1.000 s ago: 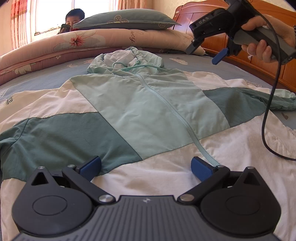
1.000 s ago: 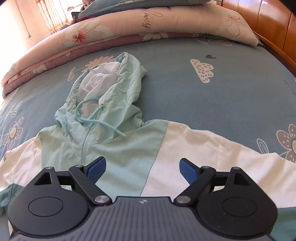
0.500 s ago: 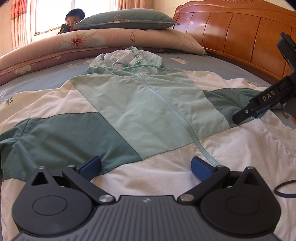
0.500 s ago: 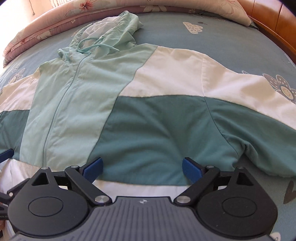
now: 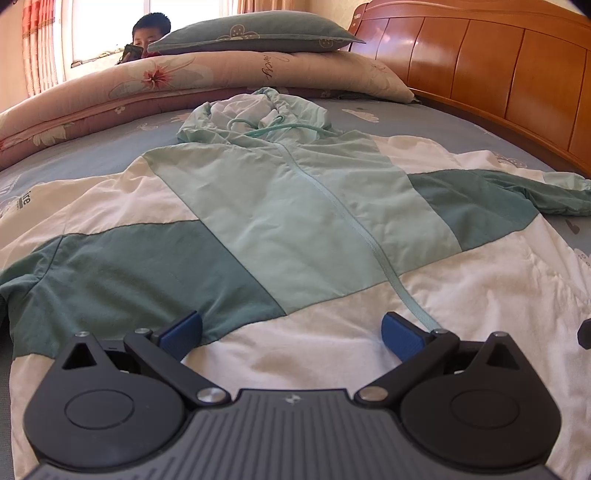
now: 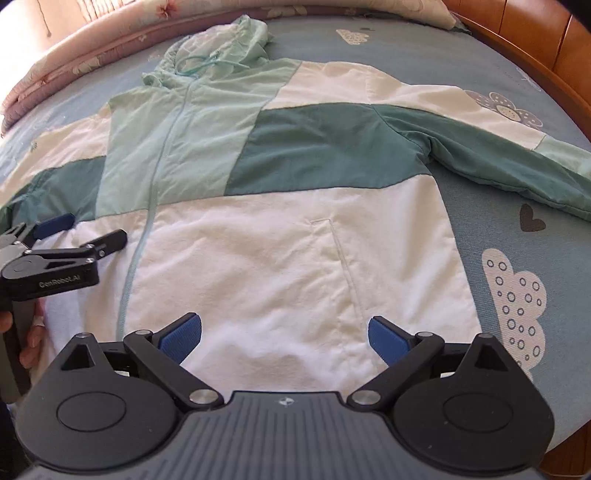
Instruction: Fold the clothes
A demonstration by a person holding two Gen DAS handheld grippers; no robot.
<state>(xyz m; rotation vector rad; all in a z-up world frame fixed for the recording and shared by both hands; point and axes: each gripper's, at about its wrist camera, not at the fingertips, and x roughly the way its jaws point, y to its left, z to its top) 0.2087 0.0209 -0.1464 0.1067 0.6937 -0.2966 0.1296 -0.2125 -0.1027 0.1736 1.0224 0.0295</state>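
On the bed (image 6: 517, 206), the jacket (image 6: 295, 251) lies flat and spread out. The right gripper (image 6: 284, 338) has swung down from the hood to the bottom edge. Both it and the left gripper (image 5: 291, 332) are wide open, holding nothing.

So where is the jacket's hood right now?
The pale mint drawstring hood lies at the far end of the colour-block hooded jacket, upper centre in the left wrist view, just before the rolled floral quilt.

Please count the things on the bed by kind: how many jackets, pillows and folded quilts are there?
Jacket: 1
Pillow: 1
Folded quilt: 1
Total: 3
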